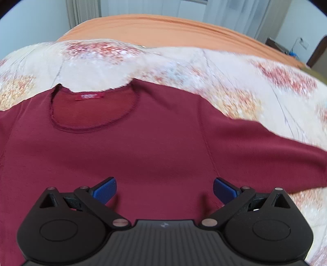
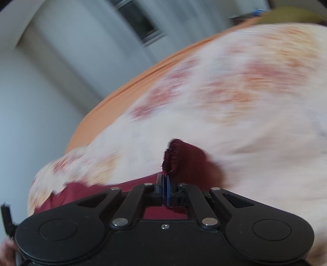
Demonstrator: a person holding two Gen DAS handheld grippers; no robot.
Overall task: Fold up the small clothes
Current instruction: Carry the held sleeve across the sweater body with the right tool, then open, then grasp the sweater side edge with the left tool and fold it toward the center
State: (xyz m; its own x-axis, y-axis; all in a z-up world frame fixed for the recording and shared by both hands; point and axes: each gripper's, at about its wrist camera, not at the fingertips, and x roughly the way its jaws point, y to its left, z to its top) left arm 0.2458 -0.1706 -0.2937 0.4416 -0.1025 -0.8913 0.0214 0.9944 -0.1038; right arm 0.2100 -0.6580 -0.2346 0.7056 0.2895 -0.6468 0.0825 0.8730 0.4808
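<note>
A dark red long-sleeved shirt (image 1: pixel 143 147) lies flat on a floral blanket (image 1: pixel 235 77), neckline and red label toward the far side, one sleeve stretching off to the right. My left gripper (image 1: pixel 164 189) hovers over the shirt's chest, open, its blue pads wide apart with only cloth beneath them. In the right wrist view my right gripper (image 2: pixel 166 180) is shut on the shirt's cuff (image 2: pixel 173 155), which sticks up from between the blue pads above the blanket. More red cloth (image 2: pixel 75 192) trails below and to the left. That view is blurred.
An orange sheet (image 1: pixel 163 26) covers the bed beyond the blanket. Pale walls and curtains (image 1: pixel 81 12) stand behind the bed, with dark furniture (image 1: pixel 318 53) at the far right. A window (image 2: pixel 141 22) shows in the right wrist view.
</note>
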